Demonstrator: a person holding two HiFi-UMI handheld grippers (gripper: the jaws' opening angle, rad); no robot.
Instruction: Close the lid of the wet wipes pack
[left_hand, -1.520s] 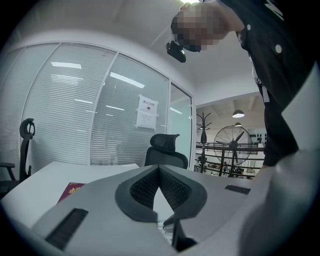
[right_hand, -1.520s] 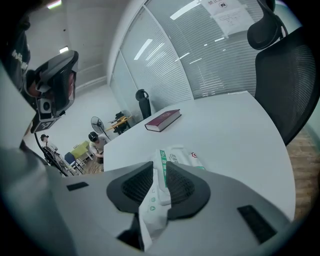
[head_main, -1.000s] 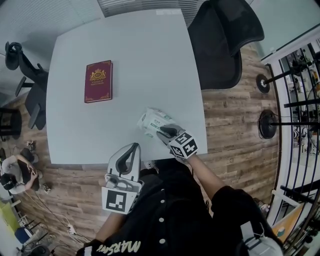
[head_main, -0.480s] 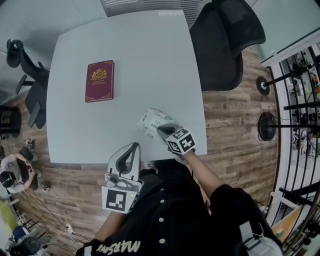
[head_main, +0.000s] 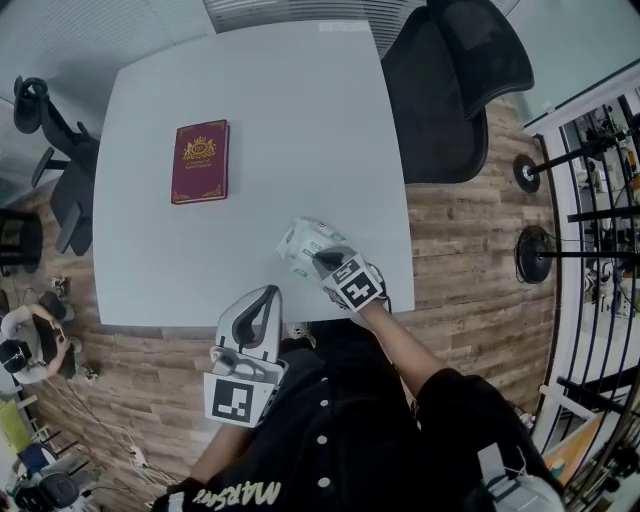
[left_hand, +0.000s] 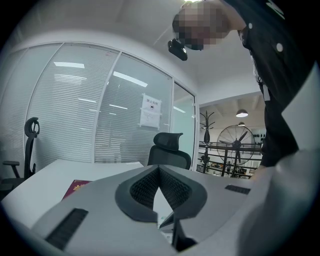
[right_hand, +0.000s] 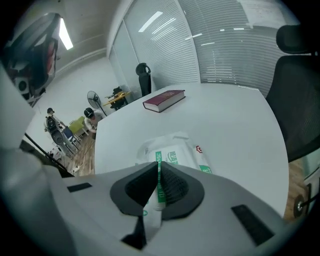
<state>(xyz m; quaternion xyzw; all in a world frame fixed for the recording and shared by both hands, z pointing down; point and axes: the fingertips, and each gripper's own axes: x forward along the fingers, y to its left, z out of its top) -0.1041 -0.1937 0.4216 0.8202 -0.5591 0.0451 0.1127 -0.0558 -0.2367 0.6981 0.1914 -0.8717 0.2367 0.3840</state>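
**Risks.** Thin lid (right_hand: 159, 192) liable to slip from the pads or crease if swung over too fast. Light wet wipes pack (head_main: 306, 242) unpinned, likely to drag or lift along with the lid. Close to the near edge of the counter (head_main: 300, 110), so possible slide off under a pull toward the body. Poor seal if pressed down crooked.

**Container.** Wet wipes pack, flat on the counter toward its near right corner, well apart from the red book (head_main: 199, 162). Contents hidden, opening not visible.

**Right claw** (head_main: 328, 263): jaws just closed down, clamped on the lid.

**Left claw** (head_main: 266, 300): jaws together, nothing between, hovering at the counter's near edge.
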